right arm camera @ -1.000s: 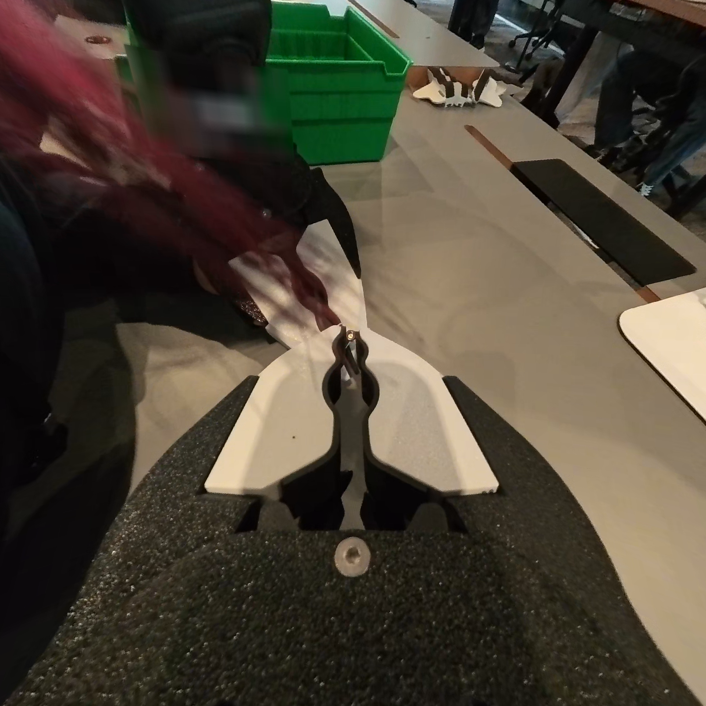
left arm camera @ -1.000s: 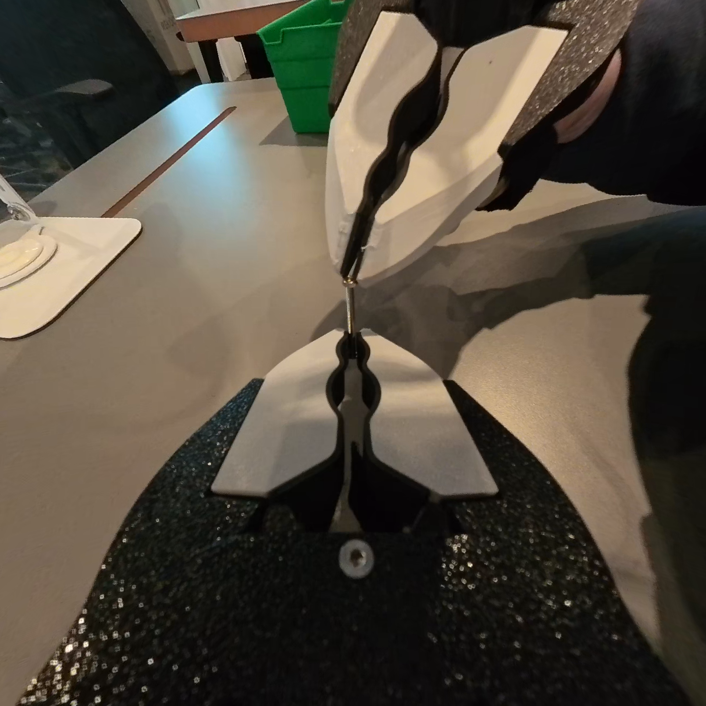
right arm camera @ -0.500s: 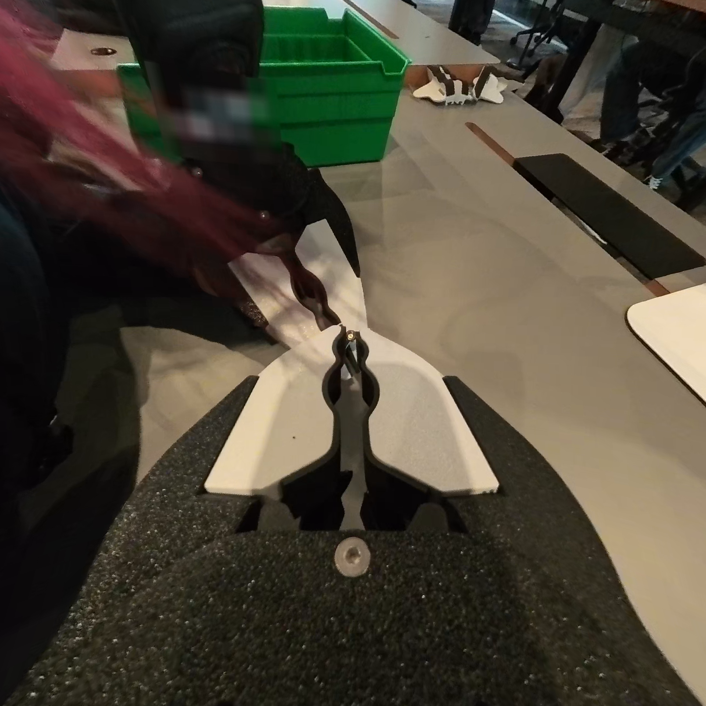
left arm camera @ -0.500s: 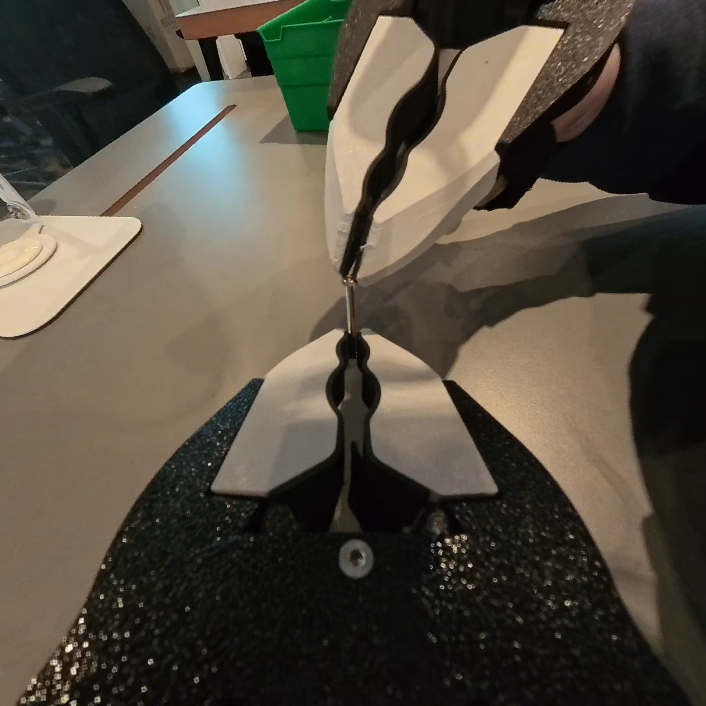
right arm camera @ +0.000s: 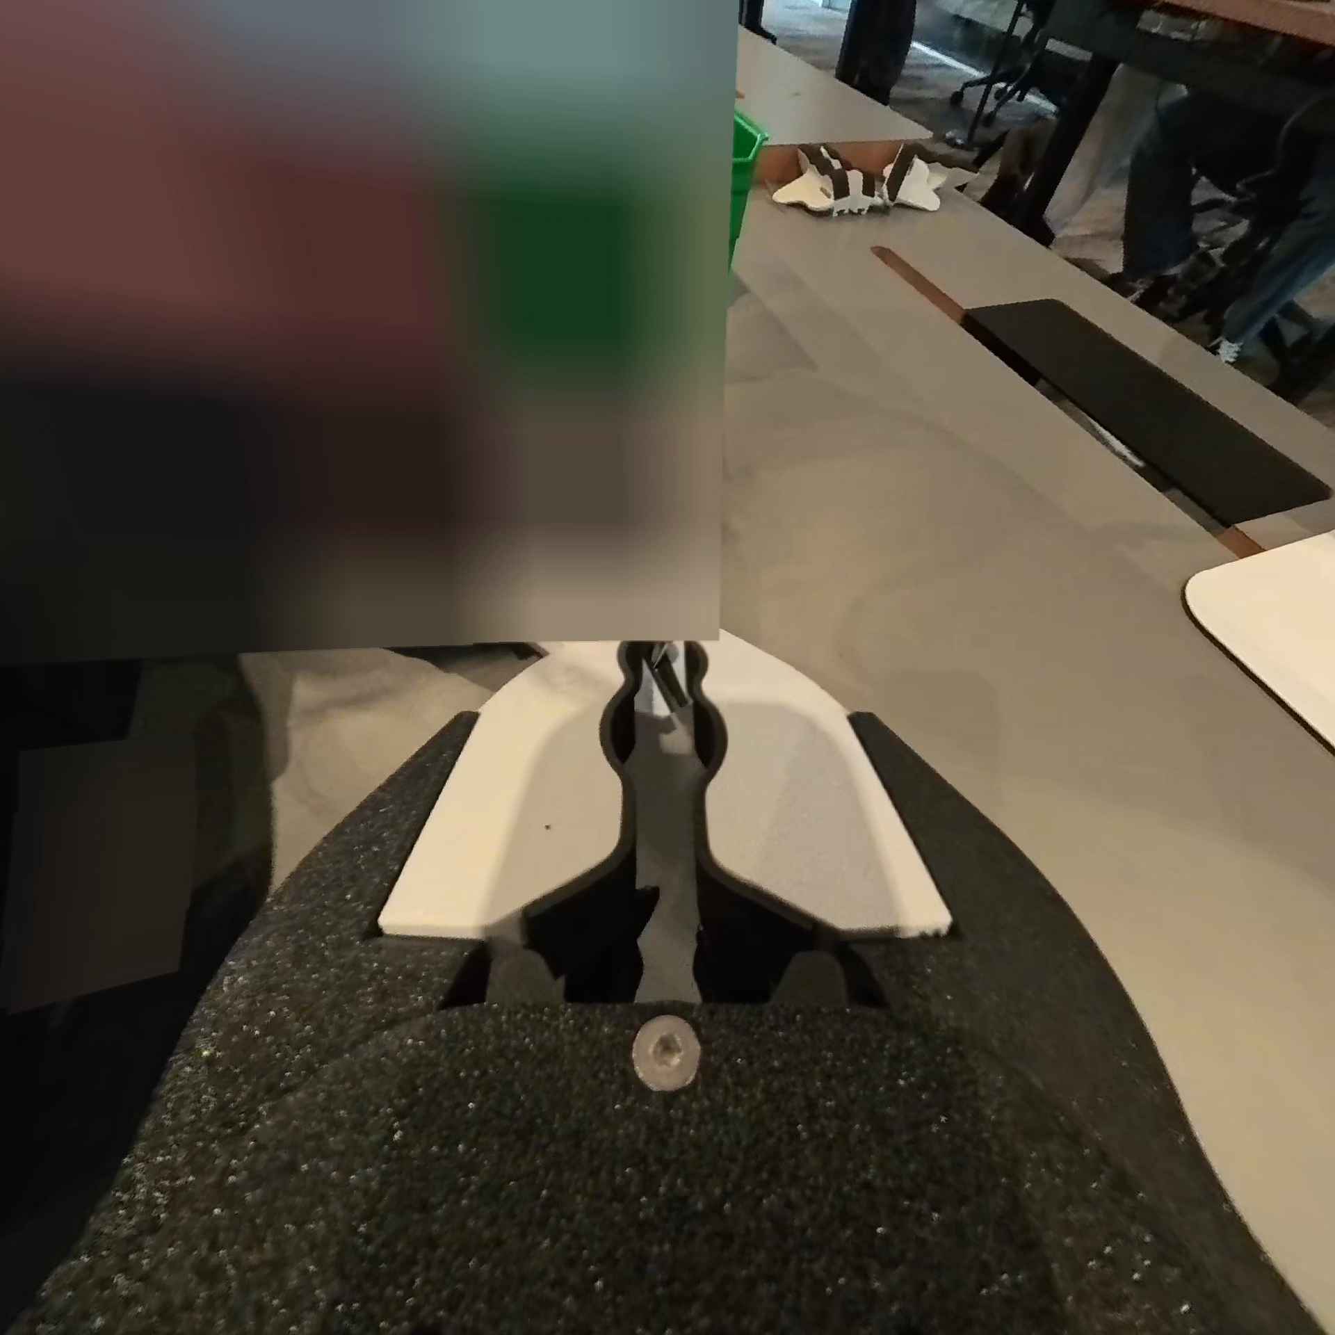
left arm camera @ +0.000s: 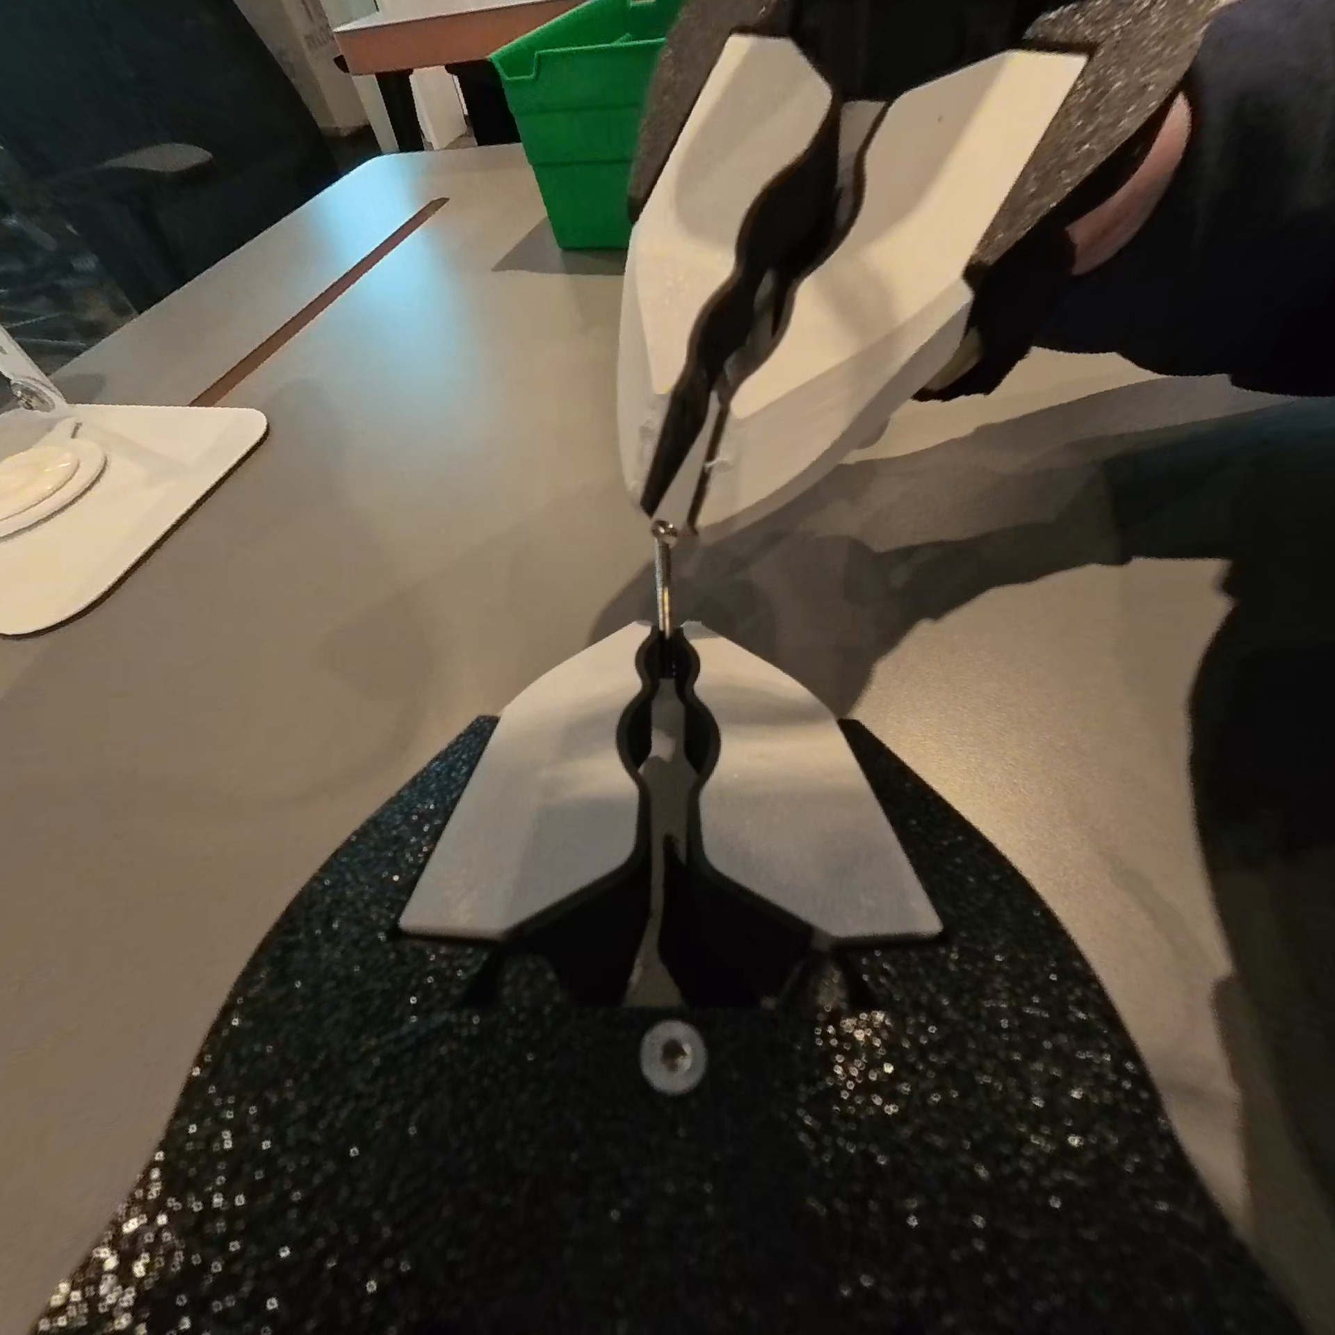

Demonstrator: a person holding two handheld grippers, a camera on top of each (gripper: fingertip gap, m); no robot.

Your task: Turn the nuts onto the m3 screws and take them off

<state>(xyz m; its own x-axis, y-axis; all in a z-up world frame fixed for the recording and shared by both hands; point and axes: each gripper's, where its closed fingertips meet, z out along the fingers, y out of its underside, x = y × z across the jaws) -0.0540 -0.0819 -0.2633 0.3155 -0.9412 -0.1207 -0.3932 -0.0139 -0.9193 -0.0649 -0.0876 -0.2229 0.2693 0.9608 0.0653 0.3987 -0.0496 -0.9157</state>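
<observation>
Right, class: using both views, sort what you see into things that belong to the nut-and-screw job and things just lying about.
In the job:
- screw
- nut or screw head at its far end, cannot tell which
- left gripper, shut on the screw
- right gripper, fingers apart at the far end

Lying about:
- green bin
- white mat
- black mat
- white-and-black parts

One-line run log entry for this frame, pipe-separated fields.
stage: nut on screw | left gripper: shut on screw shank, upright | right gripper: fingertips parted over nut at screw top | table: green bin behind
</observation>
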